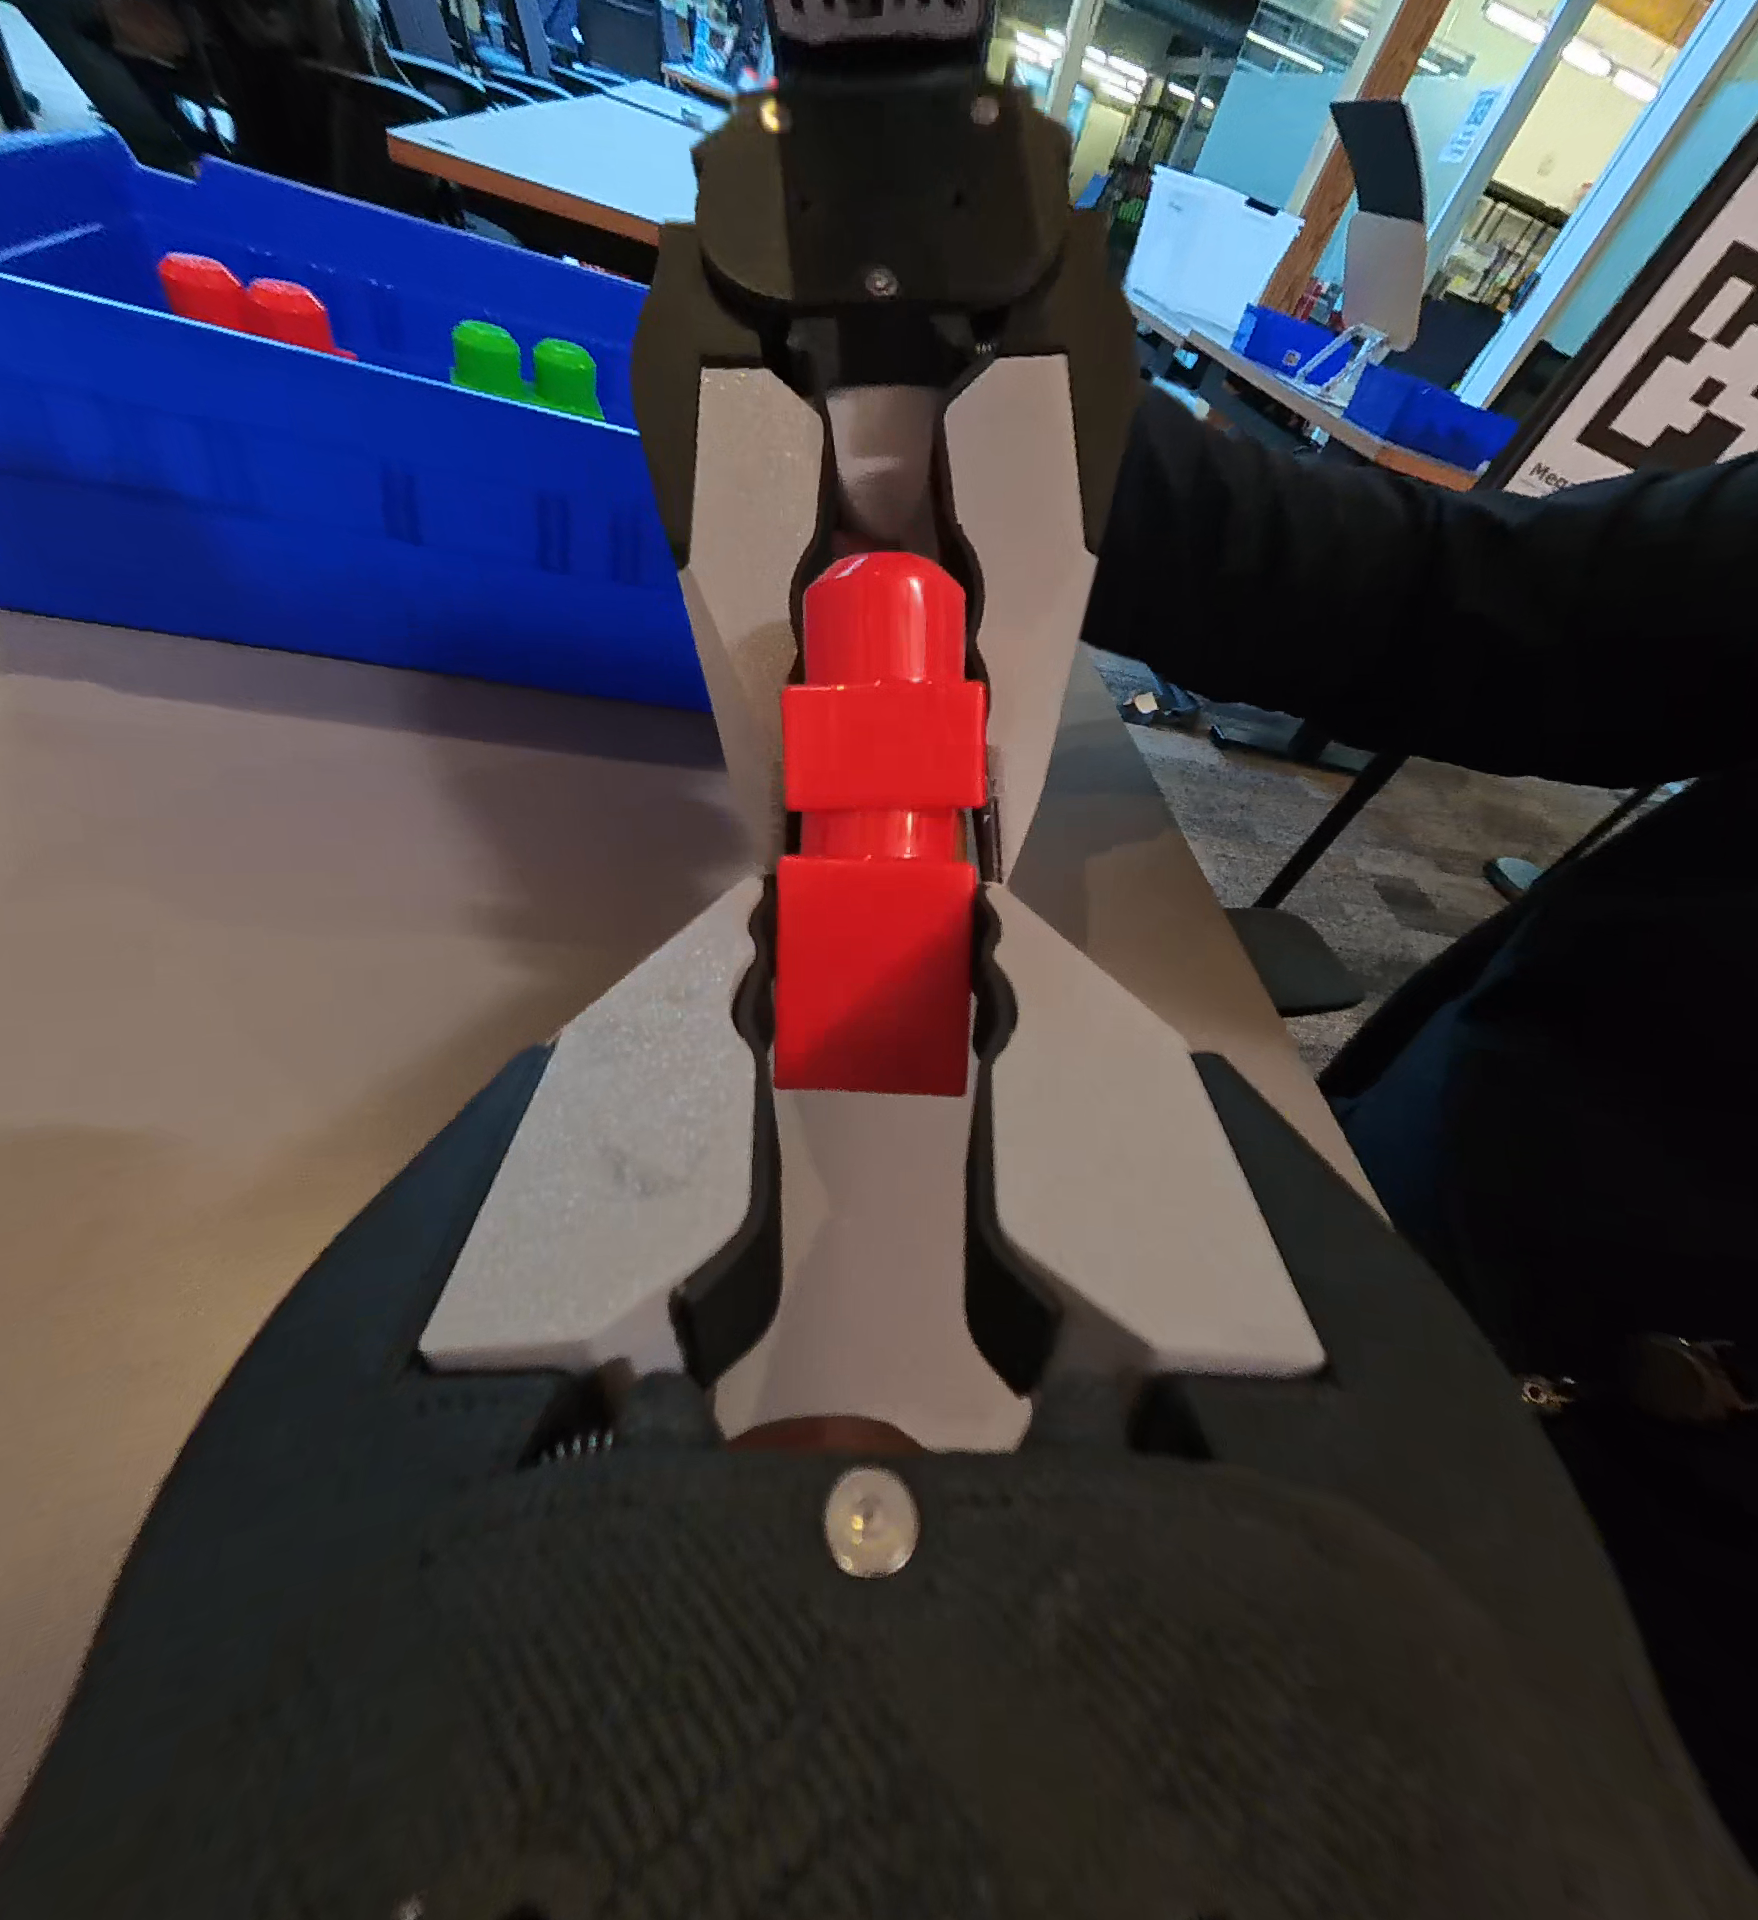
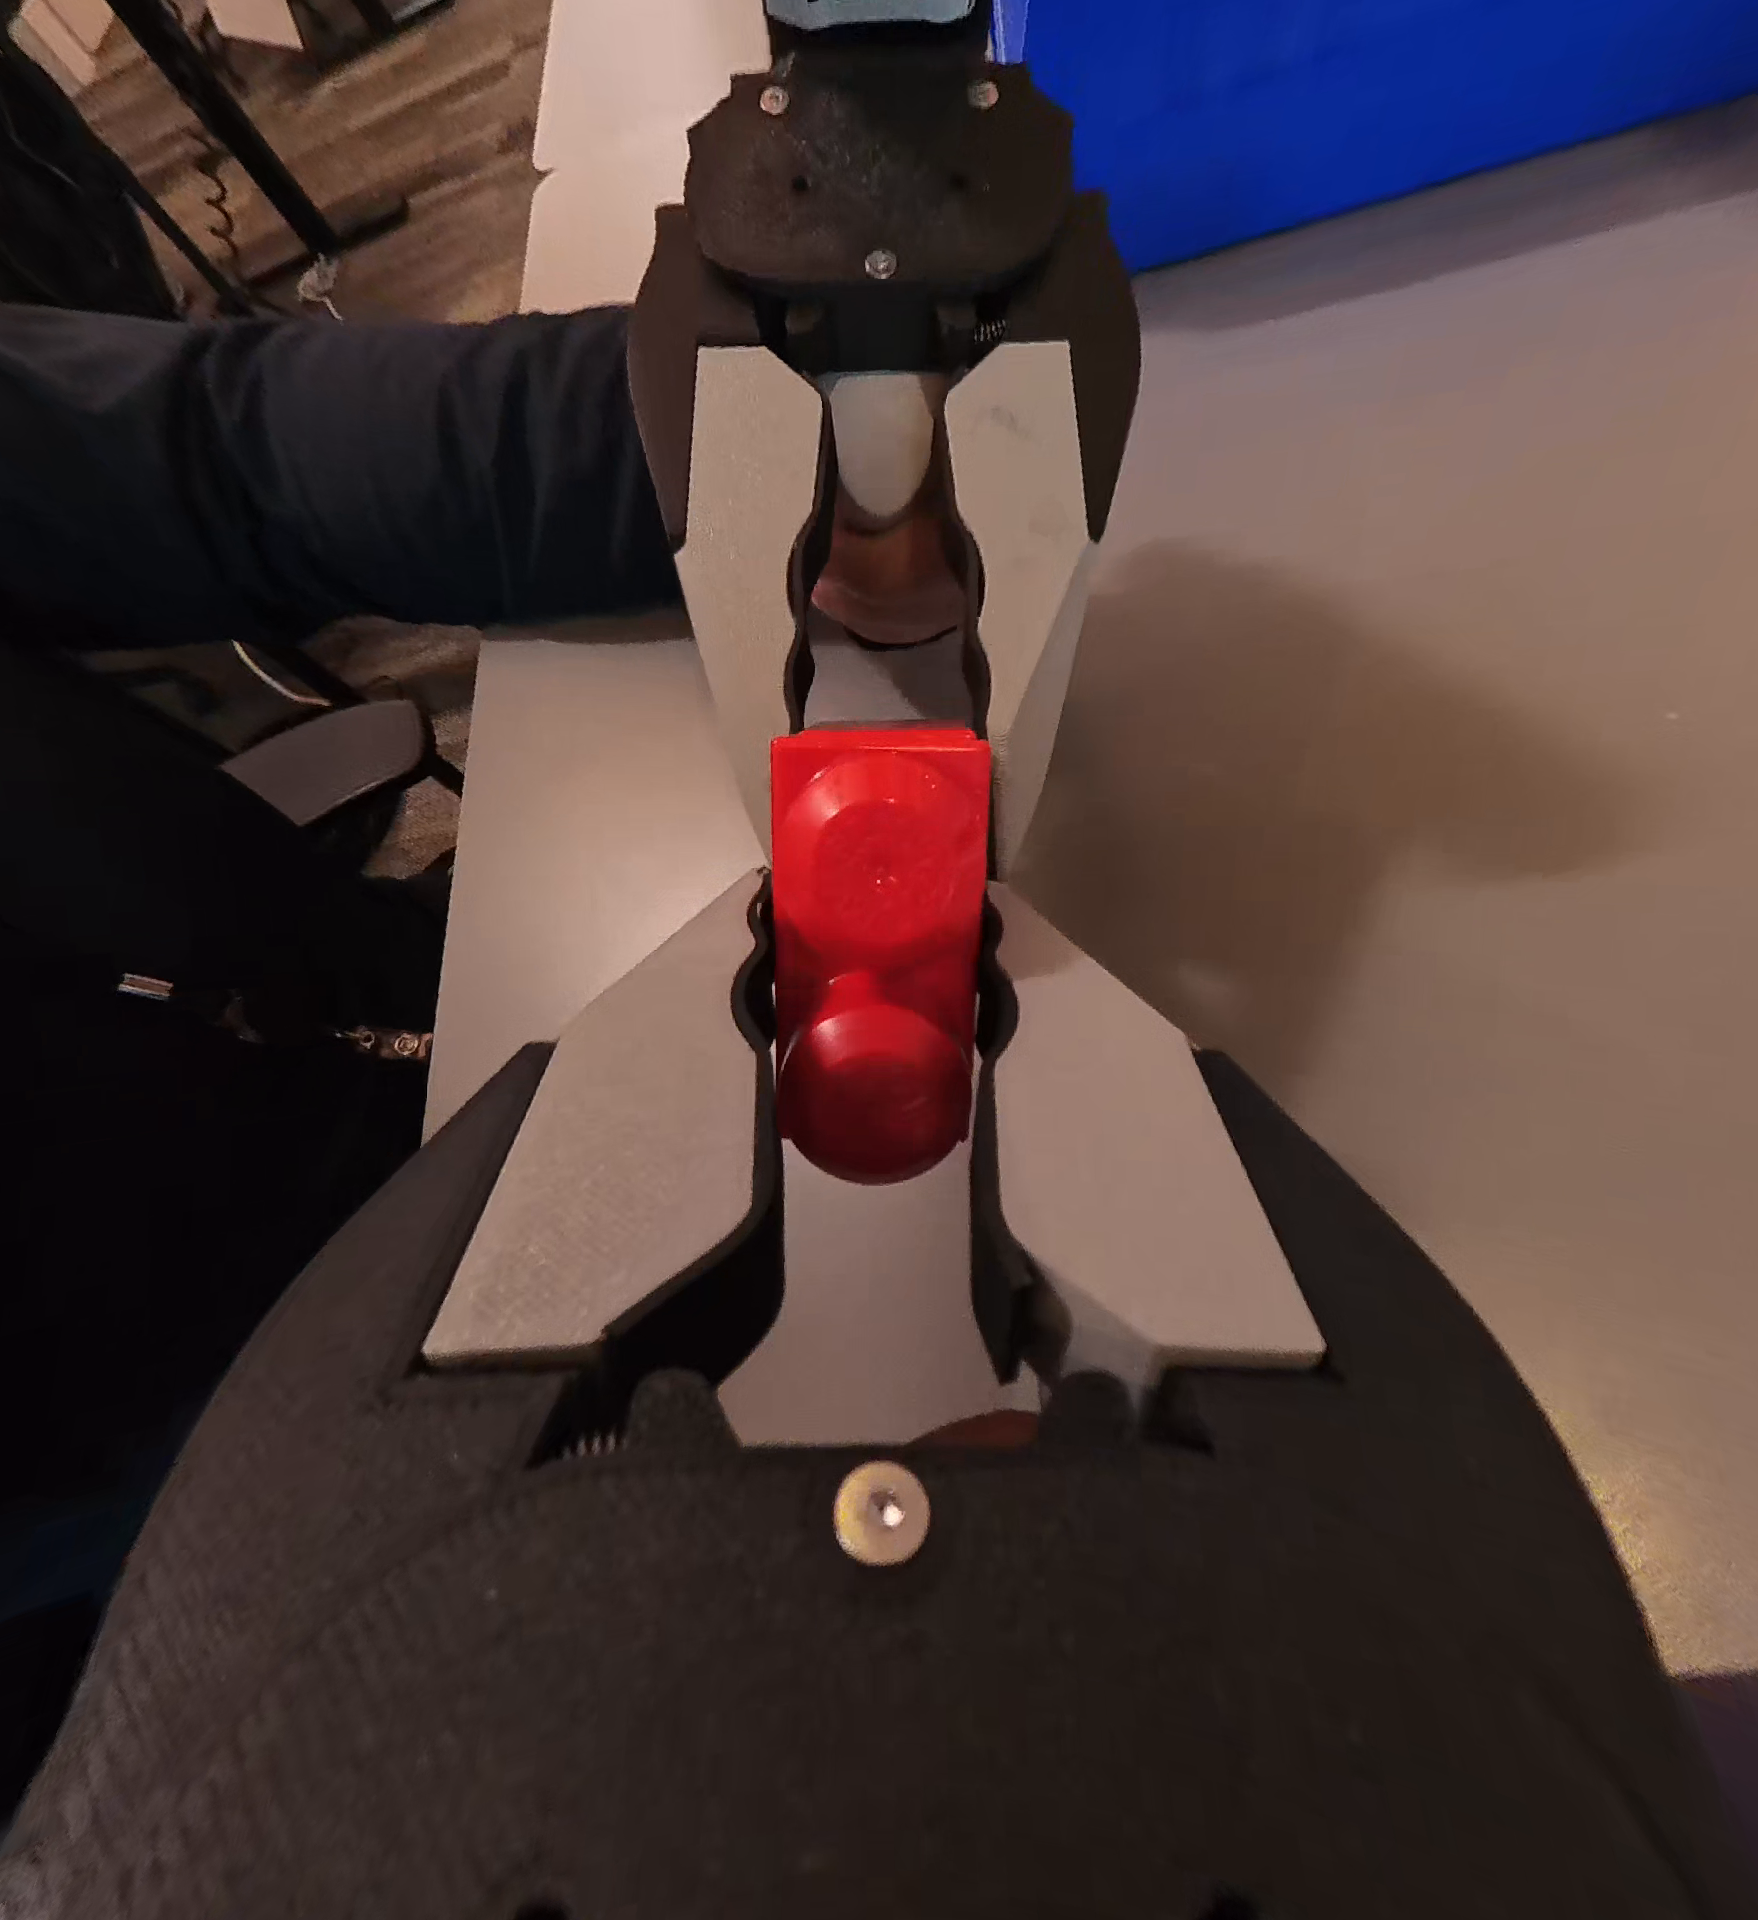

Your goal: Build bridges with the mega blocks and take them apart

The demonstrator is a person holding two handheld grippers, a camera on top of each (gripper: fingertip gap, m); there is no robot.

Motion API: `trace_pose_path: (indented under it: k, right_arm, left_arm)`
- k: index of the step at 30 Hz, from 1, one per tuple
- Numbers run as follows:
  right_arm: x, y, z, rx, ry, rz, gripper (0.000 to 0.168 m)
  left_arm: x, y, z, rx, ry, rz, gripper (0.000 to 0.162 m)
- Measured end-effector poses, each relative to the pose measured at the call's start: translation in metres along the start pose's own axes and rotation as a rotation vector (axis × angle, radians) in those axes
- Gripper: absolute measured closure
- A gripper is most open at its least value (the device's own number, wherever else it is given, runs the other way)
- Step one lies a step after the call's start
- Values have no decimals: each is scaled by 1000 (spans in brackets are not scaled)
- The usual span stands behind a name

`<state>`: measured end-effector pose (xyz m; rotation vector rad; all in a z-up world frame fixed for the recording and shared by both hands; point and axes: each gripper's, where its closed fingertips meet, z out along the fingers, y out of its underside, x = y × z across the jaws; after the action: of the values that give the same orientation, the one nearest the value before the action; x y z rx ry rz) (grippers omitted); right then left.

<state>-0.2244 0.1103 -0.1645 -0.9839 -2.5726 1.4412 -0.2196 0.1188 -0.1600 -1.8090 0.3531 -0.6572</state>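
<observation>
While both of my grippers face each other tip to tip above the grey table, each is clamped on red mega blocks. I note in the left wrist view that the left gripper has its two fingers closed against the sides of the near red block, whose stud enters the base of a second red block; that second block sits between the fingers of the right gripper, which points back toward my camera, its topmost stud extending into that gripper's throat. From the right wrist view I record the right gripper pressed shut on the red blocks, seen stud-first, with the left gripper's tips meeting them from the far side. A dark sleeve reaches in behind the opposing gripper. Behind the left side of the table stands a blue bin, holding a loose red block and a green block, both studs up. A board with a black-and-white marker stands at the far right.
</observation>
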Motion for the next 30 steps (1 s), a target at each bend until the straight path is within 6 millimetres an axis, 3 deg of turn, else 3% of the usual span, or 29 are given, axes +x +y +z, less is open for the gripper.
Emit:
trace_pose_path:
  k: [4, 9, 24, 30]
  right_arm:
    - [2, 3, 2, -68, 55, -65, 134]
    - [-2, -2, -3, -71, 6, -10, 134]
    - [-3, -21, -20, 30, 5, 21, 135]
    - [-4, -8, -10, -23, -24, 46, 134]
  left_arm:
    - [2, 0, -1, 12, 24, -2, 128]
    - [5, -7, -2, 65, 45, 0, 128]
    - [3, -16, -5, 132, 45, -31, 128]
    - [5, -14, -2, 112, 39, -4, 128]
